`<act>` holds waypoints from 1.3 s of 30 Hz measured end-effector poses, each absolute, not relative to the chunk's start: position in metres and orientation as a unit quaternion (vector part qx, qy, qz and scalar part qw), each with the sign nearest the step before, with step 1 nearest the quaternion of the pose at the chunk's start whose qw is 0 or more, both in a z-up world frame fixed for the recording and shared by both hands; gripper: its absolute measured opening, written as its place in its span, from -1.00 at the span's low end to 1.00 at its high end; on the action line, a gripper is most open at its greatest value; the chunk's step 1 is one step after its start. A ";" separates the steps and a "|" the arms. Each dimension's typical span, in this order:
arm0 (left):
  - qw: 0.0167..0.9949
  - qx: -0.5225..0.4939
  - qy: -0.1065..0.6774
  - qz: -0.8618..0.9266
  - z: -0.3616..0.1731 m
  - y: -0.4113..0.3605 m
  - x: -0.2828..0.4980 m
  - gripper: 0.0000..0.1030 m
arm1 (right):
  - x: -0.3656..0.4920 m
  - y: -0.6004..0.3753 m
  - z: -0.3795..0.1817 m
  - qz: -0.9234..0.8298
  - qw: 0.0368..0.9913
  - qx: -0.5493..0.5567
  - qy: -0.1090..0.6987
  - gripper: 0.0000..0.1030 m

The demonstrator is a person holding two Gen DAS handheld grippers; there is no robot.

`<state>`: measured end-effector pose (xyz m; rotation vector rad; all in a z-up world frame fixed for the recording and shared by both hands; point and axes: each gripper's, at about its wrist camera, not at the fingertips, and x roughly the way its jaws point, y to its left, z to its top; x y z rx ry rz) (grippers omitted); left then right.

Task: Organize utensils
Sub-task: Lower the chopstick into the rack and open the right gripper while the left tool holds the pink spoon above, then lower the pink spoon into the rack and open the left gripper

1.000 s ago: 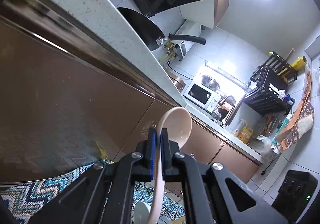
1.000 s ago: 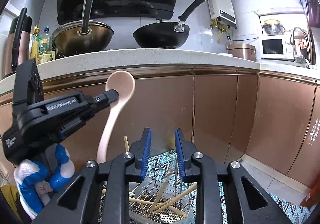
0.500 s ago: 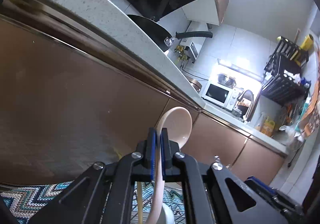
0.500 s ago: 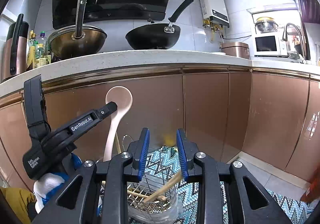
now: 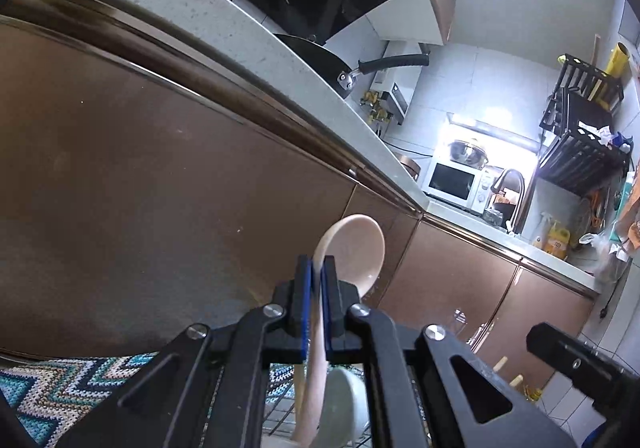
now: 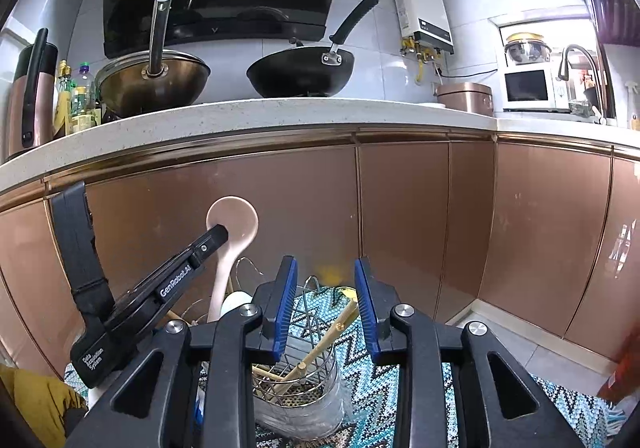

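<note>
- Left gripper [image 6: 218, 236], reaching in from the left of the wire utensil holder [image 6: 298, 380], clamped tight on the neck of a pale pink plastic ladle [image 6: 232, 226]; blue pads [image 5: 306, 302] pressed flat against both sides of the handle.
- Ladle: smooth, matte, one-piece, with a round shallow bowl on top and a slim, slightly curved handle running down; held nearly upright, above and just left of the holder, bowl set against the copper-brown cabinet door [image 6: 280, 199] behind it.
- Lower end of the handle dropping toward the left side of the holder, beside a white rounded object [image 5: 342, 404]; whether the tip touches anything cannot be told.
- Wire utensil holder: round, metal mesh, standing on a zigzag-patterned rug [image 6: 372, 376] in teal, white and black; wooden chopsticks [image 6: 320, 348] leaning crosswise inside it.
- Right gripper [image 6: 326, 308], directly above the holder, blue-padded fingers [image 6: 286, 308] partly apart with nothing between them, having just spread a little wider; chopsticks visible through the gap below.
- Far above the holder, on the speckled countertop [image 6: 240, 111]: a brass-toned wok [image 6: 154, 81] to the left, a black wok [image 6: 300, 69] to the right.
</note>
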<state>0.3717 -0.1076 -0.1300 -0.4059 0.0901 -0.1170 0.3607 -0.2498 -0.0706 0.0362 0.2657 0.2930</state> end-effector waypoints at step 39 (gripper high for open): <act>0.970 -0.119 0.189 -0.094 -0.056 -0.035 0.227 0.06 | 0.236 -0.245 -0.051 0.098 0.975 0.030 0.197 -0.08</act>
